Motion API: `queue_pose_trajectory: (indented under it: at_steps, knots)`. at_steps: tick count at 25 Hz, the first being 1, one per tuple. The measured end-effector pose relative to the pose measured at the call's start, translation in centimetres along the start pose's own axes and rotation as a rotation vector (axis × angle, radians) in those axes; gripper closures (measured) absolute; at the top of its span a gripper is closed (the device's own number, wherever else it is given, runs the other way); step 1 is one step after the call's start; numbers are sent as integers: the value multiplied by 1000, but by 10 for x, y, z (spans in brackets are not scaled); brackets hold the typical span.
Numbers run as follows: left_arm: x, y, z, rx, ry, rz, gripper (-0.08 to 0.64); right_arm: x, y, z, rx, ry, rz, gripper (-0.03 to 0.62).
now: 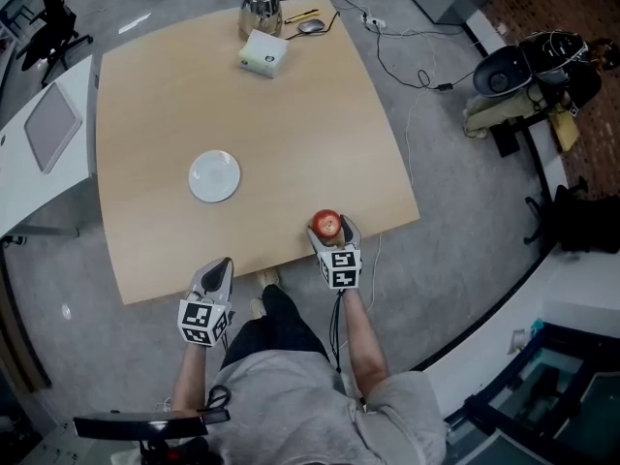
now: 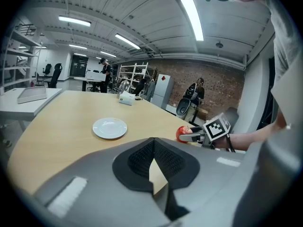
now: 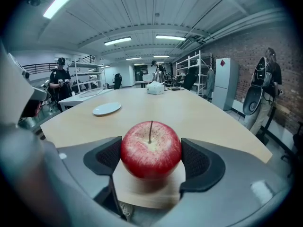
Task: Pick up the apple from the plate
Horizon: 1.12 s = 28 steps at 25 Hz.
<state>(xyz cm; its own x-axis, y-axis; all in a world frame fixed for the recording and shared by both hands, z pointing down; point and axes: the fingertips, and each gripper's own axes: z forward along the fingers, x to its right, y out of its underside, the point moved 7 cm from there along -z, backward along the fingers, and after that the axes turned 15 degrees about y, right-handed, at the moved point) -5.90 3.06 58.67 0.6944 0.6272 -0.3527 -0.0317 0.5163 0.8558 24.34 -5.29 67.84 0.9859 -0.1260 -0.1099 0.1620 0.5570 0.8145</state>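
Right gripper point(image 3: 150, 161): the jaws stand wide, with the pads set against both flanks of the round red apple point(image 3: 150, 148), which sits stem up squarely between them. Directly beneath the jaws is the near edge of the pale wooden table point(image 3: 199, 112); whether the apple clears it cannot be told. The small round white plate point(image 3: 106, 109) lies well ahead and to the left of the jaws, bare. Left gripper point(image 2: 152, 150): jaws together, nothing between them. Assessment: the apple is off the plate and gripped, so the pick-up appears essentially complete.
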Motion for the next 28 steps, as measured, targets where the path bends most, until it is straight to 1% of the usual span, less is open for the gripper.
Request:
queue_pose_trajectory:
  at_steps: [6, 28]
  knots:
    - [0, 2, 5, -4, -1, 1, 540, 2, 9, 5, -12, -1, 5, 198]
    - [4, 0, 8, -10, -10, 4, 540, 2, 8, 11, -12, -3, 13, 196]
